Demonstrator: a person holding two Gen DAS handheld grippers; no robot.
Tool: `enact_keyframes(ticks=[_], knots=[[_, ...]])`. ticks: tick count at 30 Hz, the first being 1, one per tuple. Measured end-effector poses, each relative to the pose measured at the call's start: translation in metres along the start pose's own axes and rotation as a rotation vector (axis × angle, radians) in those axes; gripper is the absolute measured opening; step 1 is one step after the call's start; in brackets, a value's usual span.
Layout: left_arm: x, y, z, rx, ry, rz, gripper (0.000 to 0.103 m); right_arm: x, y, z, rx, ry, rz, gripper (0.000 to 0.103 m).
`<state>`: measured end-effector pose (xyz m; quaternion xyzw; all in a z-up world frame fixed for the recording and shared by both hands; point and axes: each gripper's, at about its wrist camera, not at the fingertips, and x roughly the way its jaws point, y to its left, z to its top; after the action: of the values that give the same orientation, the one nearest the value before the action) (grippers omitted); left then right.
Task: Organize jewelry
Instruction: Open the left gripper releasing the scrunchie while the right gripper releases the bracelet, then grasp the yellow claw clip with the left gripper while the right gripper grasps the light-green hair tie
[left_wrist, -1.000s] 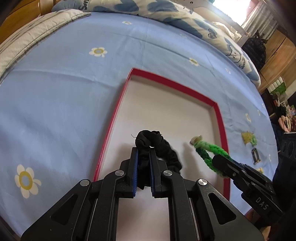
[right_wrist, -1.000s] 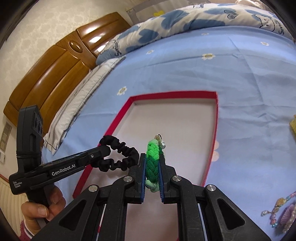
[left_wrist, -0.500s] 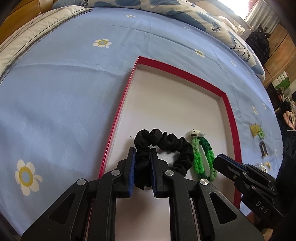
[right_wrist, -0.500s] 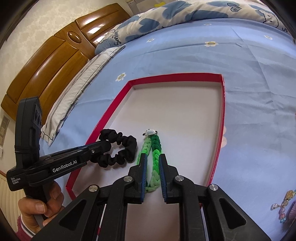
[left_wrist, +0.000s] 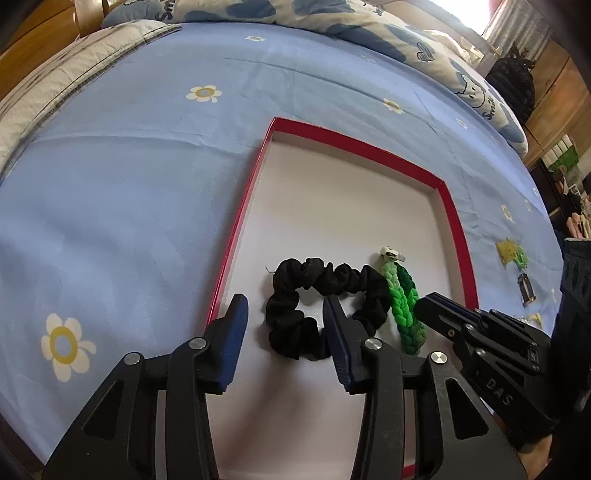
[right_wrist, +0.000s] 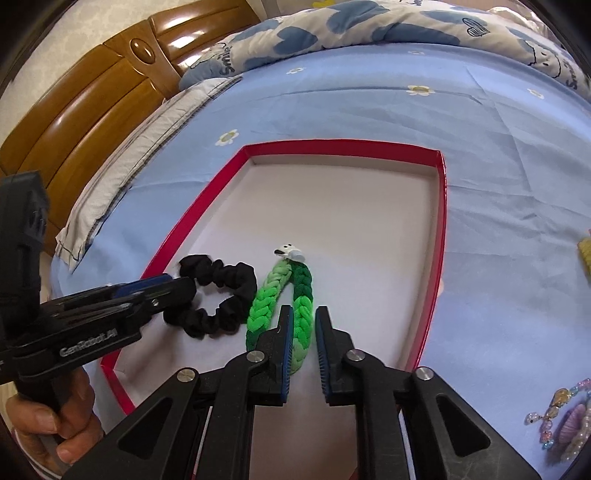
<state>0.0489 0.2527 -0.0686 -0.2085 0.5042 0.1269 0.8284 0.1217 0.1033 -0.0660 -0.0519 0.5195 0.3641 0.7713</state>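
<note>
A red-rimmed tray (left_wrist: 236, 236) with a white floor lies on the blue flowered bedsheet. A black scrunchie (left_wrist: 291, 332) rests on its near left floor. My left gripper (left_wrist: 285, 301) straddles the scrunchie's left side; its jaws are opening and the pads stand clear of the fabric. Right beside it lies a green braided band (right_wrist: 269, 291) with a small white charm at its far end. My right gripper (right_wrist: 303, 314) is shut on the band's right strand, low over the tray (right_wrist: 195, 221). The right wrist view also shows the scrunchie (right_wrist: 221, 317) and the left gripper (right_wrist: 177, 284).
Loose pieces lie on the sheet right of the tray: a yellow-green item (left_wrist: 511, 251), a dark clip (left_wrist: 526, 290) and a beaded bracelet (right_wrist: 561, 417). Pillows and a quilt line the far side. A wooden headboard (right_wrist: 92, 110) stands at left. A hand (right_wrist: 48, 417) holds the left gripper.
Both grippers came down to the tray floor and laid the scrunchie and the green band flat side by side. The left jaws then spread off the scrunchie; the right jaws kept their width.
</note>
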Motion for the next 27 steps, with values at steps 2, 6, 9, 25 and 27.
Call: enact_keyframes(ticks=[2,6,9,25,27], knots=[[-0.003,0.0,0.0,0.004,-0.001,-0.003,0.045,0.0,-0.001,0.0,-0.001,0.002,-0.011,0.015],[-0.009,-0.002,-0.001,0.017,-0.017,0.013,0.056,-0.006,-0.003,0.0,0.018,-0.007,0.024,0.017],[-0.015,-0.004,0.0,0.021,-0.023,0.014,0.061,-0.019,-0.004,0.0,0.027,-0.034,0.036,0.029],[-0.028,-0.07,0.009,0.112,-0.046,-0.036,0.068,-0.114,-0.083,-0.016,0.181,-0.203,0.006,0.054],[-0.028,-0.082,0.011,0.13,-0.045,-0.048,0.069,-0.122,-0.098,-0.019,0.209,-0.215,-0.01,0.054]])
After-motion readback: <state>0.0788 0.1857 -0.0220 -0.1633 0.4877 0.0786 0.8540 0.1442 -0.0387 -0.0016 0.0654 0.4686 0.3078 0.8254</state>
